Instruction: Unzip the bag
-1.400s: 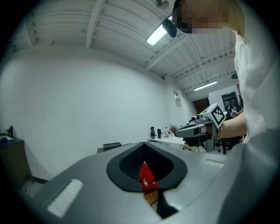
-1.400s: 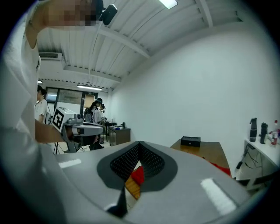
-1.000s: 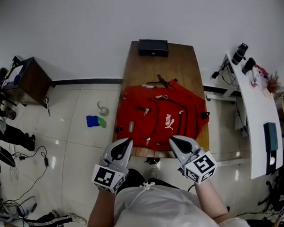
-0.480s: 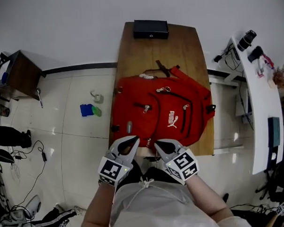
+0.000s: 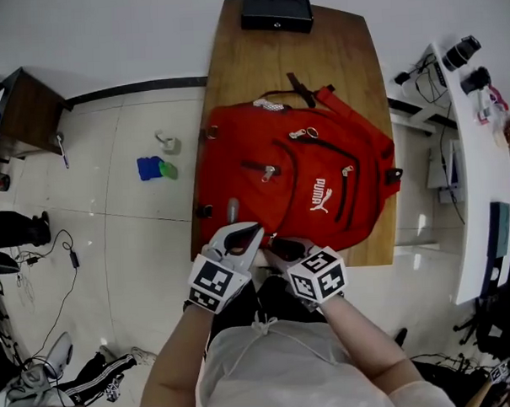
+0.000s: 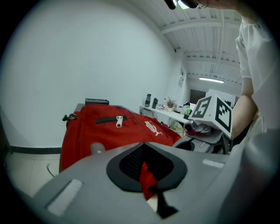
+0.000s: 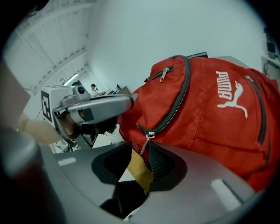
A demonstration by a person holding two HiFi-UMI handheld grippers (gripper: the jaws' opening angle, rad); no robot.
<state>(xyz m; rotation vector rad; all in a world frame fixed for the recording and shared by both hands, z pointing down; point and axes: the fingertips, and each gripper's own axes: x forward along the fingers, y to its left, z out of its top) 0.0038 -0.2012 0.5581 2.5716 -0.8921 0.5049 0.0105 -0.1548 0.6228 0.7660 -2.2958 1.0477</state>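
A red backpack (image 5: 296, 184) lies flat on the wooden table (image 5: 232, 73), with several zips across its front. My left gripper (image 5: 253, 233) is at the bag's near edge. In the left gripper view (image 6: 144, 146) its tips meet and red fabric fills the slot behind them. My right gripper (image 5: 271, 245) is just to the right of it, almost touching. In the right gripper view (image 7: 141, 146) the jaws stand slightly apart. The small metal zip pull (image 7: 145, 143) of the black curved zip hangs between the tips.
A black box (image 5: 276, 12) sits at the table's far end. A blue and green object (image 5: 152, 169) lies on the tiled floor to the left. A white desk (image 5: 478, 189) with cameras stands on the right, and cables trail on the floor at the left.
Both grippers have moved forward and closer together, from apart below the table edge to side by side at the bag's near edge.
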